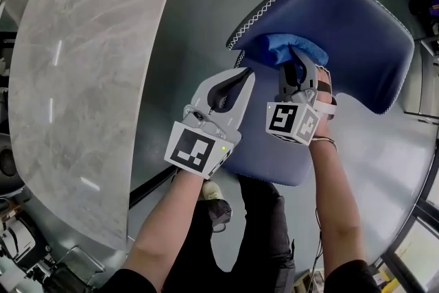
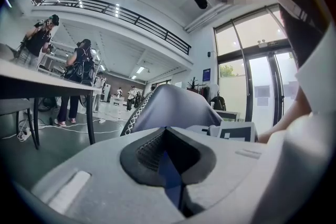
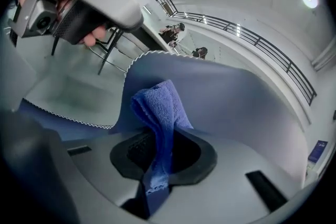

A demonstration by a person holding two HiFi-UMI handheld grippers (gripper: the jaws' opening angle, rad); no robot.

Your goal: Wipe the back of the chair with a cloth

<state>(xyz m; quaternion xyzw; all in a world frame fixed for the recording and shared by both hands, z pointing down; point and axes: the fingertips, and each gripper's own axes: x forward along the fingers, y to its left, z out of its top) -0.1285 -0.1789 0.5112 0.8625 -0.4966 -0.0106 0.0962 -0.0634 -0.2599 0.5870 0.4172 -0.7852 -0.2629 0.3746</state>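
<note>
The right tool [image 1: 300, 65] is pinching a blue cloth [image 1: 285, 46], and the cloth's bunched end lies against the back of the chair [image 1: 363, 44], close to its stitched left edge. The left tool [image 1: 232, 84] hangs just beside that edge, its jaws pressed together on nothing. To wipe well, hold the pinch firm, press the cloth flat and sweep in overlapping strokes toward the far edge. The left tool can steady the chair if it shifts.
</note>
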